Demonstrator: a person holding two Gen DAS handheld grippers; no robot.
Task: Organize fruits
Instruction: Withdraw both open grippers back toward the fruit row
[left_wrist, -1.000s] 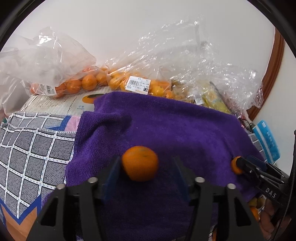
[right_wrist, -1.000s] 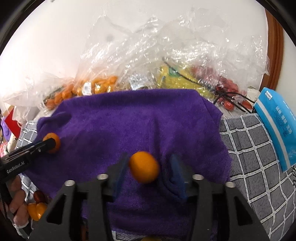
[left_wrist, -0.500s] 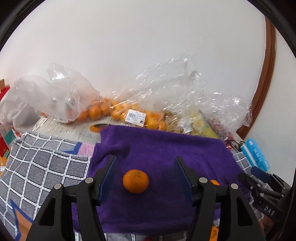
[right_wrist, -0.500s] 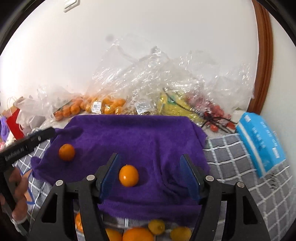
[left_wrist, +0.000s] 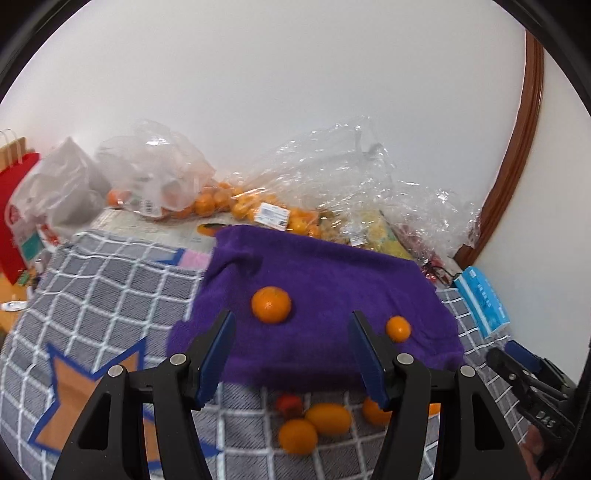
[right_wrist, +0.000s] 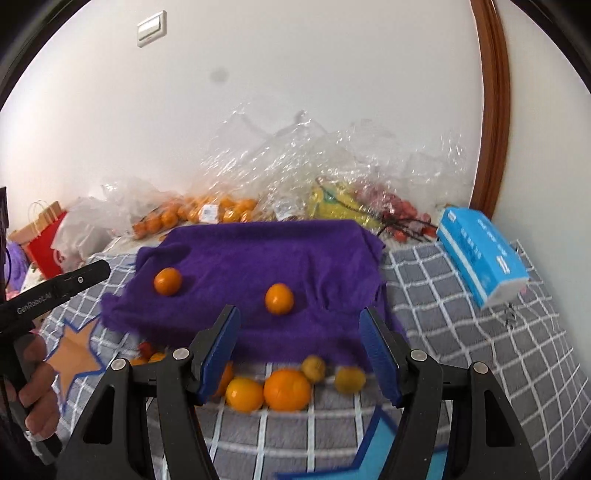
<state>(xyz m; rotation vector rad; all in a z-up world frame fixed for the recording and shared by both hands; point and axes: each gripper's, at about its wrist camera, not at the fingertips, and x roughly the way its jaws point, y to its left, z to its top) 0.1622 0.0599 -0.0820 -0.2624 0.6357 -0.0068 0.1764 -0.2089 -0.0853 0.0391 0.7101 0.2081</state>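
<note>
Both wrist cams angled down, mid-range, sharing purple towel w/ two oranges

"GenRobot.AI" in white on the black left gripper body, ~9 o'clock in right wrist view. "DAS" on the right gripper body, ~4 o'clock in left wrist view. Price stickers on fruit bags + blue tissue pack print: too small to read.

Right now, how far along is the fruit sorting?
Done: two oranges sit apart on the purple towel, one on its left, one nearer the middle. In hand: nothing; left gripper and right gripper are open, empty. Left: loose fruit on the checked cloth.
</note>
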